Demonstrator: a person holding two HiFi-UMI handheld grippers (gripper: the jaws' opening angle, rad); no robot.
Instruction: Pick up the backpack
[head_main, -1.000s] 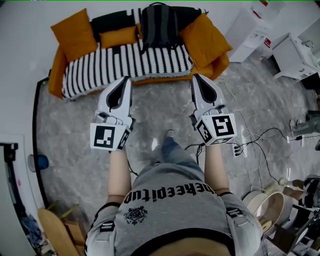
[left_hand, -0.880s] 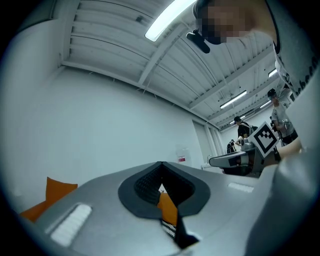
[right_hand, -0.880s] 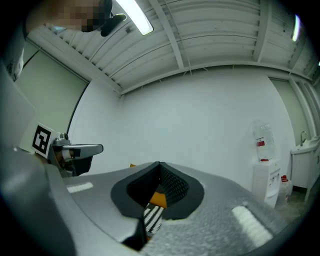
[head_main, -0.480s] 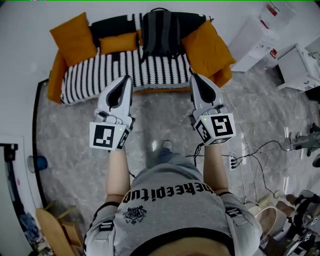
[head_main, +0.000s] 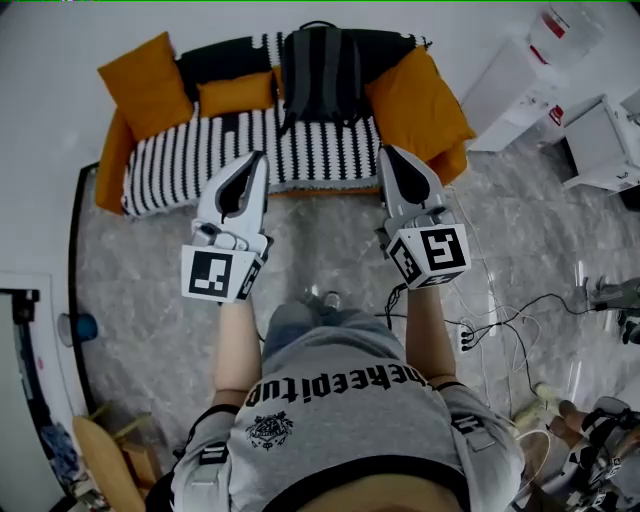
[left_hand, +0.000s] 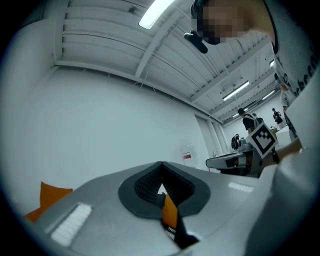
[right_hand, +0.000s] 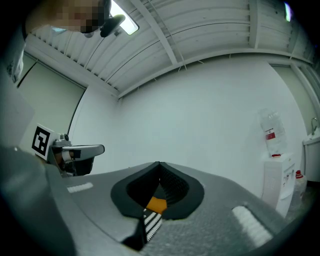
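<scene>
Head view, ribbed dark backpack (head_main: 322, 65), striped knitted sofa (head_main: 200, 150)

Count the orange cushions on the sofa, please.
3. One cushion stands at the left end of the sofa; a smaller cushion lies left of the backpack; a large cushion is at the right end. The backpack may hide more.
</scene>
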